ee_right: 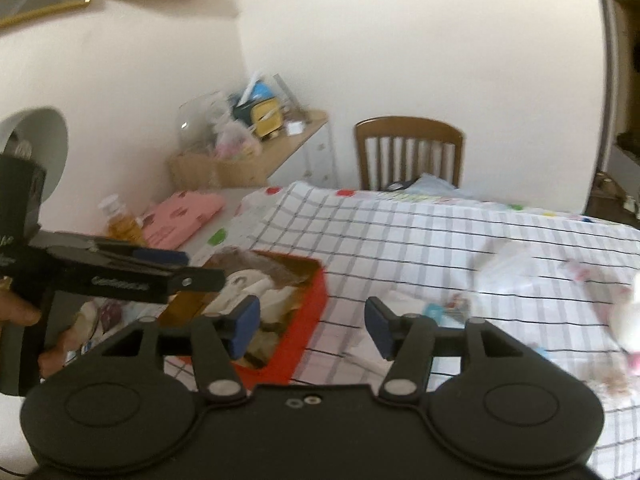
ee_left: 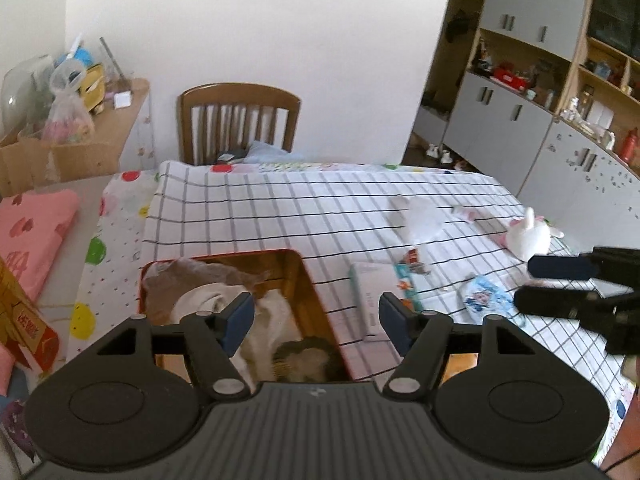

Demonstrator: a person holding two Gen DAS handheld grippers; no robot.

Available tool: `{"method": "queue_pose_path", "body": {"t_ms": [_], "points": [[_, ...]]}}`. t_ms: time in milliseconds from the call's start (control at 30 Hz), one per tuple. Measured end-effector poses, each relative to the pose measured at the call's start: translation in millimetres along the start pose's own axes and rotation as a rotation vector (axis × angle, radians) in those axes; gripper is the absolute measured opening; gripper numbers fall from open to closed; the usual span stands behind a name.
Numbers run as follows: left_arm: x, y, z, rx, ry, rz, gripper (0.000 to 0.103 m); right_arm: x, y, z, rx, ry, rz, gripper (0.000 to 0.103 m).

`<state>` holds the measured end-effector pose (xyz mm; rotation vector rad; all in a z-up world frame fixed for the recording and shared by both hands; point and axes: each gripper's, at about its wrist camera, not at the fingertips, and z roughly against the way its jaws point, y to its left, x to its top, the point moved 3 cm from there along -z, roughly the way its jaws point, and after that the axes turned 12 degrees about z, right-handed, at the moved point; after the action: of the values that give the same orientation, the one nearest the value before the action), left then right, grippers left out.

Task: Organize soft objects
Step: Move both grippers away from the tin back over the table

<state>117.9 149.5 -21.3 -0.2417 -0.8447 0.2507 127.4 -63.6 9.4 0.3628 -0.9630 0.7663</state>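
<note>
A red box (ee_left: 320, 312) with a wooden inside sits on the checked tablecloth and holds several soft things: white cloth (ee_left: 272, 312), brown cloth and a furry brown toy (ee_left: 304, 364). The box also shows in the right wrist view (ee_right: 312, 316). My left gripper (ee_left: 316, 316) is open and empty, just above the box's right rim. My right gripper (ee_right: 312, 320) is open and empty, above the cloth to the right of the box; it shows in the left wrist view (ee_left: 560, 284). A white plush rabbit (ee_left: 528, 236) lies at the table's right side, blurred in the right wrist view (ee_right: 628, 320).
A white flat box (ee_left: 372, 292), small colourful packets (ee_left: 484, 296) and a clear plastic bag (ee_left: 420, 216) lie on the tablecloth (ee_left: 320, 208). A wooden chair (ee_left: 240, 120) stands at the far edge. A cluttered shelf (ee_left: 80, 92) is left, cabinets (ee_left: 520, 120) right.
</note>
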Motion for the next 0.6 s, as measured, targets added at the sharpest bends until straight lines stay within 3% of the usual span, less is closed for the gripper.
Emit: {"method": "queue_pose_path", "body": {"t_ms": [67,300,367,600], "points": [[-2,-10,0,-0.007,-0.001,-0.014,0.074,-4,-13,11,-0.025,-0.010,-0.019,0.061],[-10,-42,-7,-0.036,0.014,-0.029,0.076,-27,-59,47,-0.108,-0.027,-0.091,0.066],[-13,-51,-10,-0.046,0.017,-0.037,0.082,-34,-70,56,-0.132,-0.030,-0.102,0.070],[-23,-83,-23,-0.084,0.025,-0.060,0.083,-58,-108,78,-0.187,-0.025,-0.153,0.078]]}}
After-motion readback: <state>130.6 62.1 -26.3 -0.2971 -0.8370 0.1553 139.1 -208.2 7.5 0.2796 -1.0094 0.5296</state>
